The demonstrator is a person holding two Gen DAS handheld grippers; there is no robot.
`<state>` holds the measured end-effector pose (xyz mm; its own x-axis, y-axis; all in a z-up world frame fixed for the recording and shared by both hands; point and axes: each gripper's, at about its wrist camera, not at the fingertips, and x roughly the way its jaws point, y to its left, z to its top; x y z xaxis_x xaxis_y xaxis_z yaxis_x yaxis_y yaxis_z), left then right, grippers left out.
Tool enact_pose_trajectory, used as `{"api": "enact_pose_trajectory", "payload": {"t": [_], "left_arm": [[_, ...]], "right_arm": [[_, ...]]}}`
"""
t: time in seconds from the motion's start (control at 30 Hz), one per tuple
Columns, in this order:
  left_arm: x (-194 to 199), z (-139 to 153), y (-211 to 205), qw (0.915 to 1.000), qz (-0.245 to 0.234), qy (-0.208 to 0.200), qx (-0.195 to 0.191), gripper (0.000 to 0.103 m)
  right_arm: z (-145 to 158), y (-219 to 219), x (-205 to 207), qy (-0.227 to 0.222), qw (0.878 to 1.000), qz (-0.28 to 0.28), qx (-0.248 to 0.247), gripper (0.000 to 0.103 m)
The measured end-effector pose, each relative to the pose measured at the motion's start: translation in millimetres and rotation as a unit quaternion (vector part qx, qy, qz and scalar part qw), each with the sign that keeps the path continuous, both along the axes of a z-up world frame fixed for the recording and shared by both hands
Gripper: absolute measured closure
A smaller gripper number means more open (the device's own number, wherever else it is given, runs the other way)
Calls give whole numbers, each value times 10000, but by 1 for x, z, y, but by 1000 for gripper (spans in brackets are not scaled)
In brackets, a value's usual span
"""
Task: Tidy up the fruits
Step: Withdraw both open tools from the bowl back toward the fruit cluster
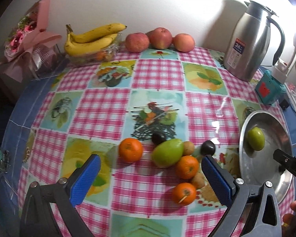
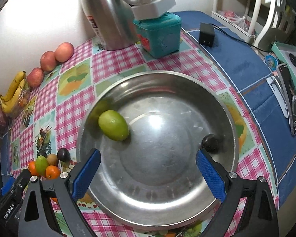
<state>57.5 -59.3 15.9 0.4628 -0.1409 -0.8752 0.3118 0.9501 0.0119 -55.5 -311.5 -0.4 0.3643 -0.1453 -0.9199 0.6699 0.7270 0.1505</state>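
Note:
My left gripper is open above a cluster of loose fruit on the checked tablecloth: a green mango, three oranges, two dark plums and small brown fruits. My right gripper is open over the steel bowl, which holds a green mango and a dark plum. The same bowl shows at the right of the left wrist view. Nothing sits between either pair of fingers.
Bananas in a clear dish and three apples line the back wall. A steel thermos jug, a teal box, a black charger and a phone stand to the right. A pink bouquet is at back left.

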Motion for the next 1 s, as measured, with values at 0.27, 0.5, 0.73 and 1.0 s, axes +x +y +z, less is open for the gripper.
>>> {"api": "enact_pose_trajectory", "payload": {"t": [0.27,0.5,0.73,1.0], "left_arm": [[8,-4,14,9998,172,88,-26,0],[17,-11,28,9988,402,223,-193,0],[30,-24,44,9954,577,659,-397,1],[35,-12,58,9971,517,461,-310,1]], "right_arm": [[7,15,6,-312,9993,186,-118,6],[7,27,13,-379,9984,369,-192,6],[7,38,22,-573,9969,537,-68,6],[13,72,41,-697,9914,1102,-47,6]]}}
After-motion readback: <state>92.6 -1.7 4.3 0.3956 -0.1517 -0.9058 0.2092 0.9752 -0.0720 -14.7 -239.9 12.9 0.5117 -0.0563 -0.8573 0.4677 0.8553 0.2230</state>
